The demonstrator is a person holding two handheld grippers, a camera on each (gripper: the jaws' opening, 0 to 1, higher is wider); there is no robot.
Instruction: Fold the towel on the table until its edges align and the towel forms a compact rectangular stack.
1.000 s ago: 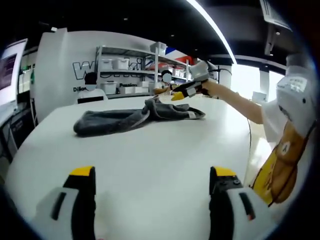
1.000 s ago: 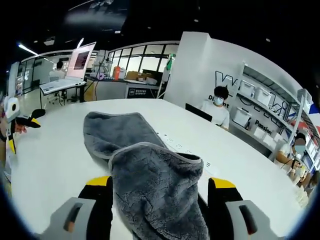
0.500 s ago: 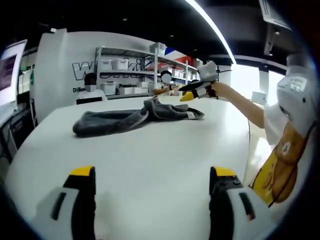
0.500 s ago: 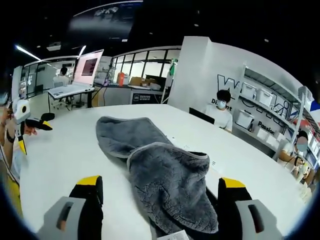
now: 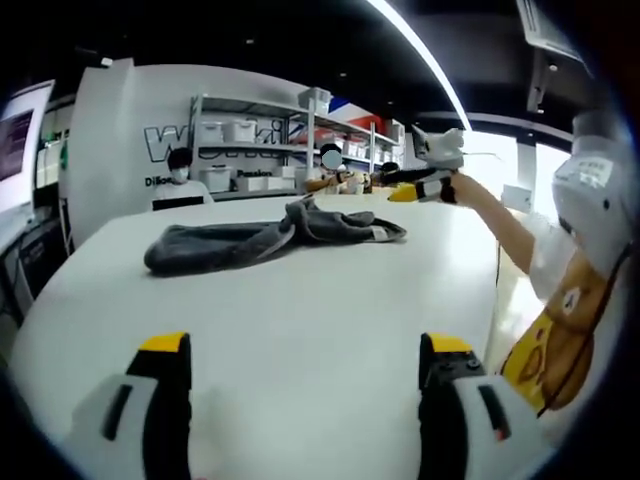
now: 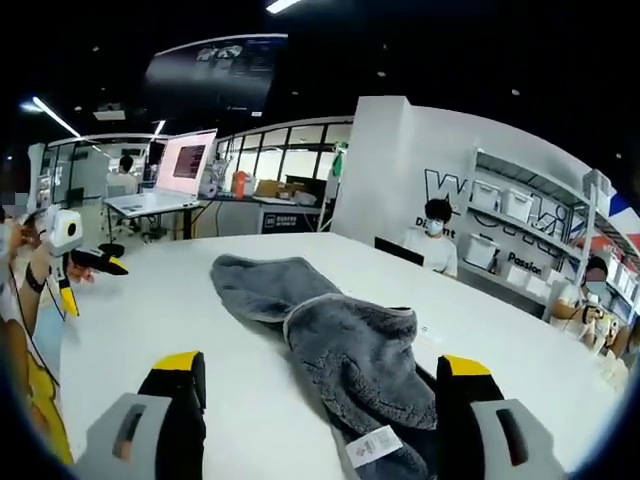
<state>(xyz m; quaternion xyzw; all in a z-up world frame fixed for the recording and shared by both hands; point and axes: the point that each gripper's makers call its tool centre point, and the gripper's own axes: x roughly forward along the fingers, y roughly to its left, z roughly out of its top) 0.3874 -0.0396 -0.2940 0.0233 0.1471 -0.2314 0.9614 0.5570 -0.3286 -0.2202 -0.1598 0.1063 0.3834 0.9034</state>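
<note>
Towel (image 6: pixel 340 345) – grey, plush, rumpled heap on smooth white table (image 5: pixel 300 300).

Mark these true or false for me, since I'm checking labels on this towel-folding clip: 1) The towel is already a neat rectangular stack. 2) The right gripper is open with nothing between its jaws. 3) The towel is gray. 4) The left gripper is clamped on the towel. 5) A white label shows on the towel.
1) False. The towel lies crumpled and elongated on the white table, edges not aligned.
2) True. The right gripper is open; the towel lies beyond its jaws.
3) True.
4) False. The left gripper is open over bare table, well apart from the towel.
5) True. The label sits at the towel's near end in the right gripper view.
</note>
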